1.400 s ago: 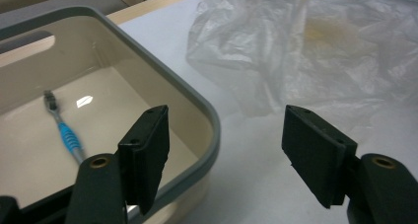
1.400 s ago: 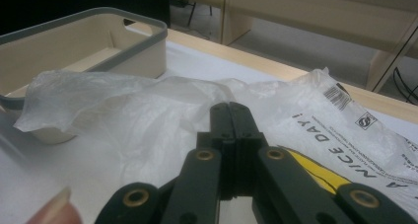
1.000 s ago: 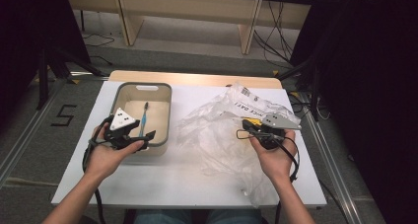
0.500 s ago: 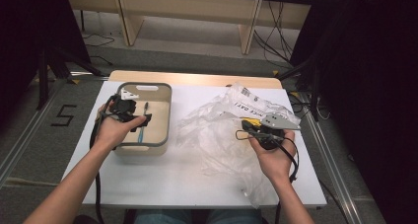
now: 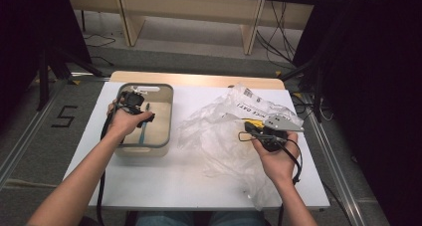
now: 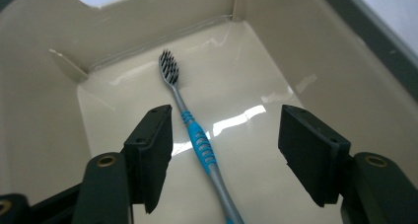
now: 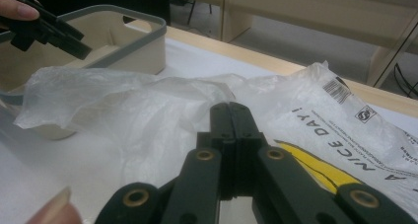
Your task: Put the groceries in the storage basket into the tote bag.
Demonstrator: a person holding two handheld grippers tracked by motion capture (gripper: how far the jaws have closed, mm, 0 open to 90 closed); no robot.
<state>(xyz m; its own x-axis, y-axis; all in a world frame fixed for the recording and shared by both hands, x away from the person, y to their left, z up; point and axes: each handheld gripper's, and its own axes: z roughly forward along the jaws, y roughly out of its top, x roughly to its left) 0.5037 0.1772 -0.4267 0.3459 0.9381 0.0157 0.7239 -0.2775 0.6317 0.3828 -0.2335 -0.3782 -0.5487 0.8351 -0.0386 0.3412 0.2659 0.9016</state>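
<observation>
While my left gripper (image 6: pixel 224 155) hangs inside the beige bin (image 5: pixel 162 117), its jaws stand released, having just narrowed a little, astride the blue toothbrush (image 6: pixel 197 140) lying flat on the bin's floor. My right gripper (image 7: pixel 231 116) is clenched on the plastic bag (image 5: pixel 224 131).

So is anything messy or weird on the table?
Only the plastic bag: it lies crumpled and spread across the table beside the bin. The toothbrush lies flat and whole on the bin's floor, between the left tool's open jaws. Nothing looks spilled or broken.
</observation>
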